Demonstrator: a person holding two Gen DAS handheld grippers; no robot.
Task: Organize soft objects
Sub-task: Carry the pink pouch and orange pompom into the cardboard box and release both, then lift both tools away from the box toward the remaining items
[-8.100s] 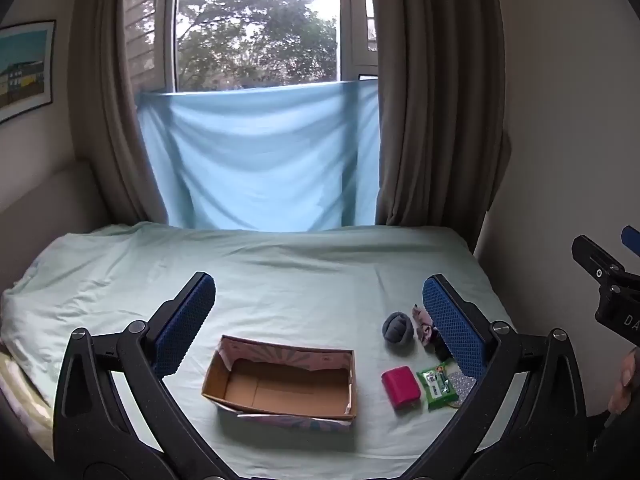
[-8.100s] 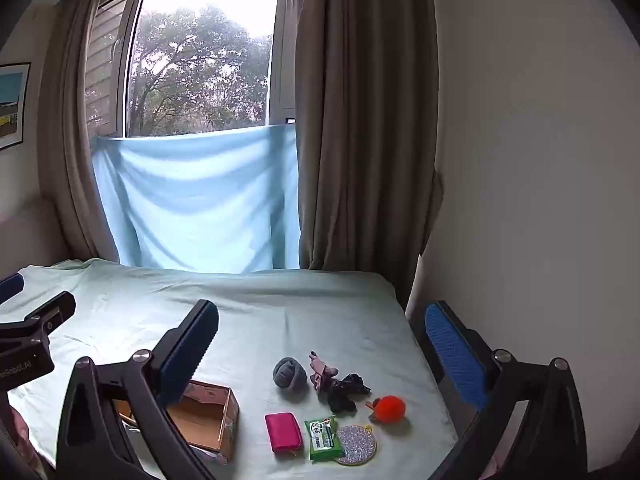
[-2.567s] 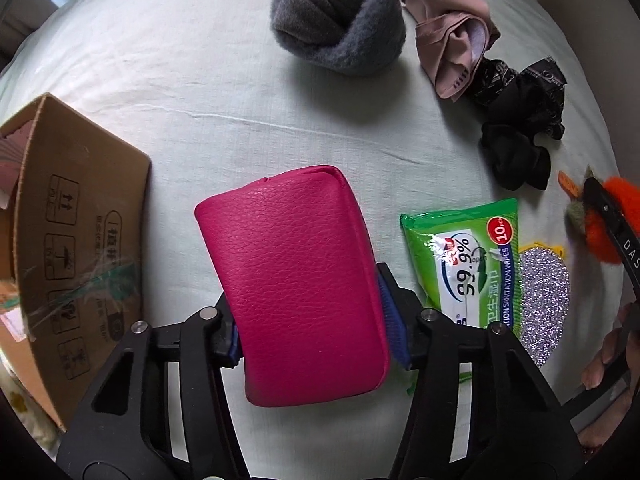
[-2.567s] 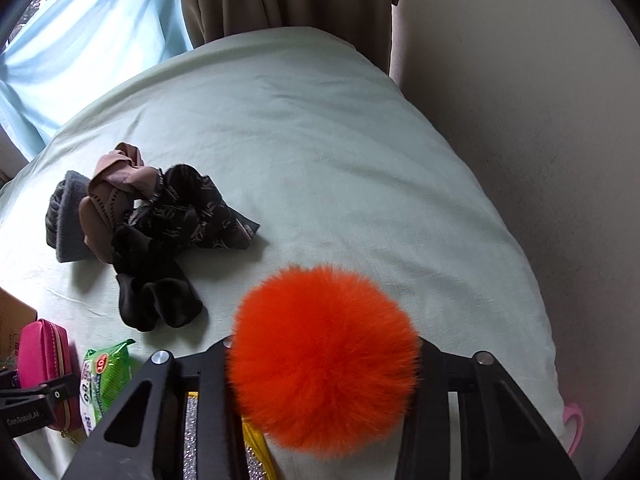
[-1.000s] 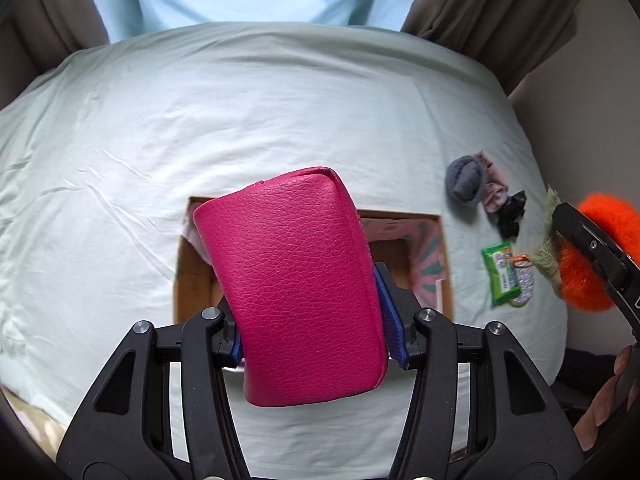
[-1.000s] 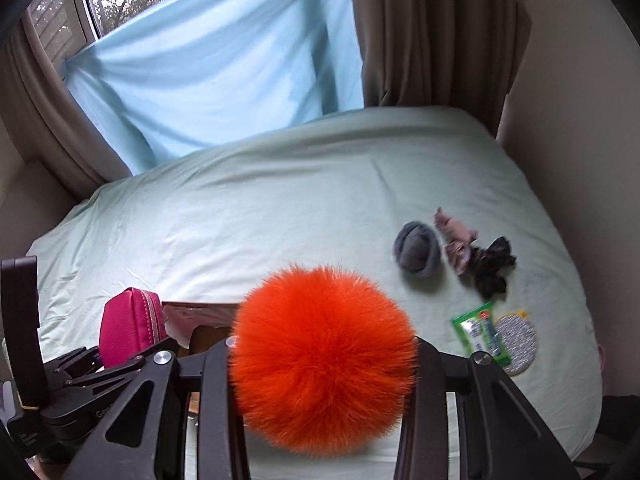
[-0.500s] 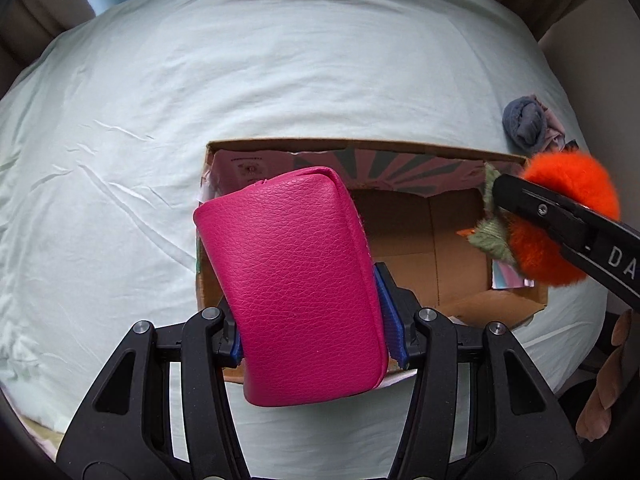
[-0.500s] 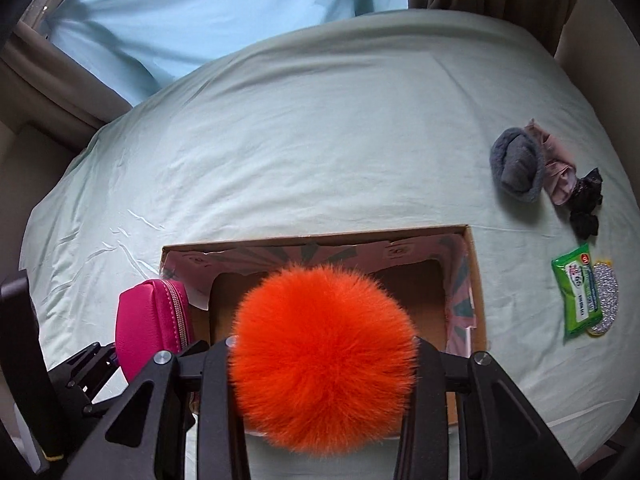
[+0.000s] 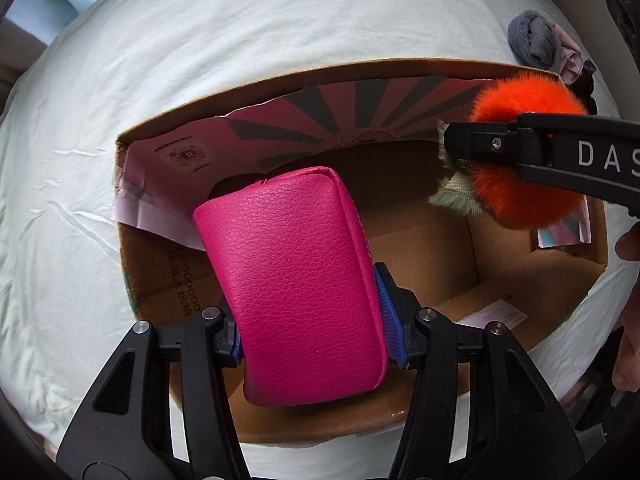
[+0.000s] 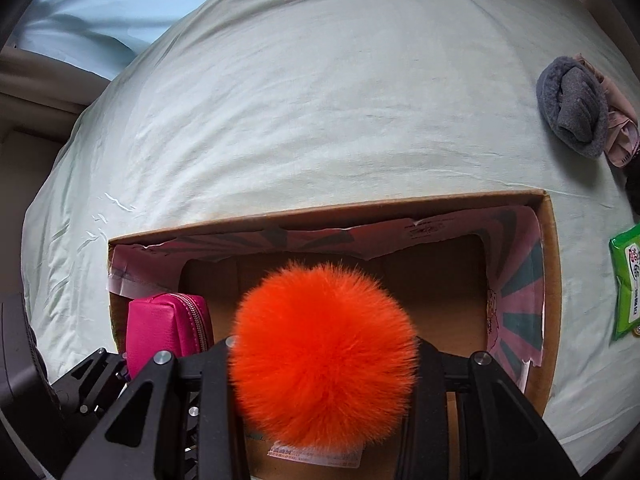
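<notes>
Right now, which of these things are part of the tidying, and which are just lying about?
In hand:
- pink leather pouch, left gripper
- orange fluffy pompom, right gripper
- open cardboard box

Lying about:
- grey rolled sock
- green wipes packet

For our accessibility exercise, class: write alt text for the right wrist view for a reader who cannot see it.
The right gripper clamps an orange fur pompom above an open cardboard box on a pale green bed sheet. At left, a pink zip pouch sits in the left gripper; grey rolled socks lie far right.
</notes>
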